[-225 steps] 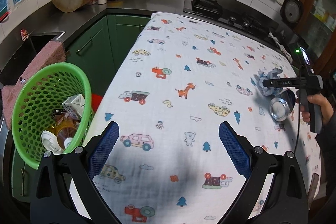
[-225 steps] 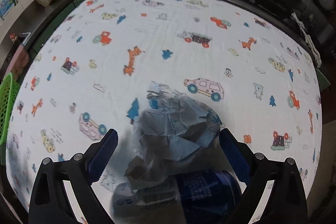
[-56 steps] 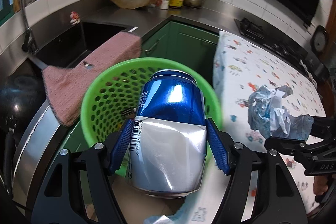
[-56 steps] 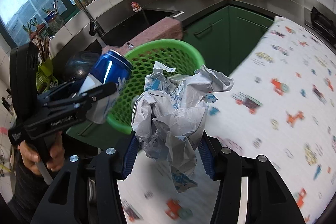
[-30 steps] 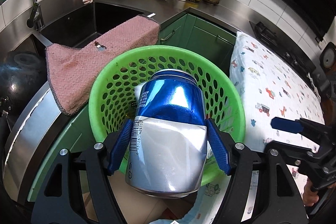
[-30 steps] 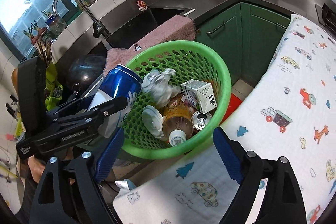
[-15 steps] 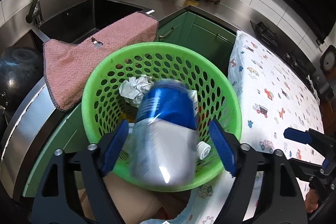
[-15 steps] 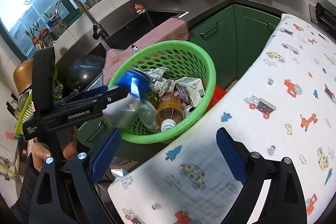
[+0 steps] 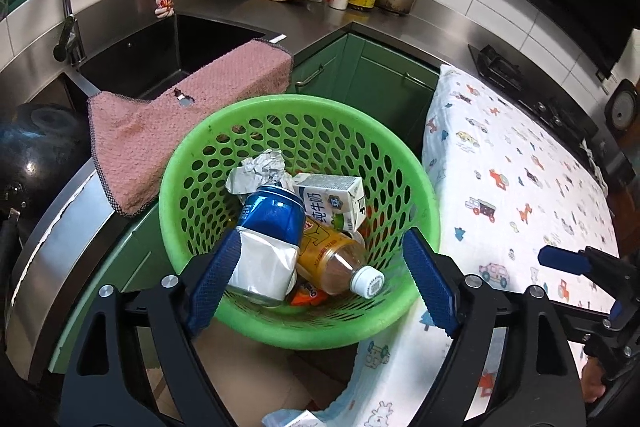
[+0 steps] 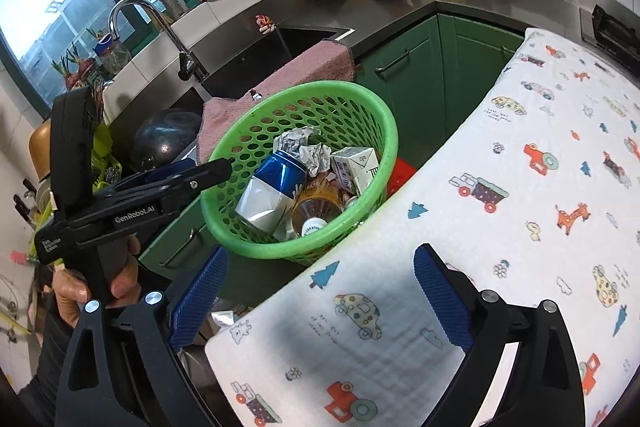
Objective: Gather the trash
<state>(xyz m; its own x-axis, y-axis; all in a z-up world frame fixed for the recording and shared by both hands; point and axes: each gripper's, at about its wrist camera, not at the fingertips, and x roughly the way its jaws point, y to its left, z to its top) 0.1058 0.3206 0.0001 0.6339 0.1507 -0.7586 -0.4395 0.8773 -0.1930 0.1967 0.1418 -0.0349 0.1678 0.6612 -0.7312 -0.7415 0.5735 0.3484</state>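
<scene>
The left claw (image 9: pixel 320 275) hangs over the green basket (image 9: pixel 424 187) with its jaws opening and nothing pressed between them; the blue can (image 9: pixel 268 239) lies inside the basket below, near the left pad but not gripped. The can's long axis runs from the near rim up toward the crumpled paper (image 9: pixel 260 171), and it leans on a milk carton (image 9: pixel 332 199) and a bottle (image 9: pixel 332 259). The right claw (image 10: pixel 320 299) is also opening and empty, and it stands above the edge of the tabletop (image 10: pixel 520 227), with the basket ahead of it and to its left. In both views the cloth on the tabletop shows no more trash, so I judge the collecting is almost done. If some piece is left outside the views, the right claw is nearer to the tabletop and should turn away from the basket to reach it
</scene>
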